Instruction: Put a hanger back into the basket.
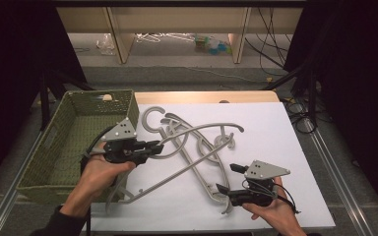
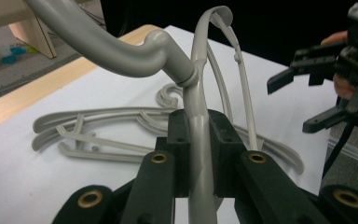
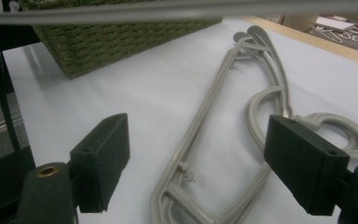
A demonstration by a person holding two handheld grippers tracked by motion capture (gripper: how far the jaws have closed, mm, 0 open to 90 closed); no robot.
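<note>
High view: left tongs (image 1: 155, 146) clamp a grey plastic hanger (image 1: 197, 132) at its neck, raised over the counter (image 1: 285, 147) beside the woven basket (image 1: 78, 123). Right tongs (image 1: 222, 189) open, empty. Hanger likely light, stiff, slick — neck grip suits.

Overhead view looks down; gripper views skim hangers (image 1: 197, 147) closely.

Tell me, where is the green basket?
The green basket sits at the left of the table in the high view, beside the white sheet with the grey hangers, just behind the left gripper.
</note>
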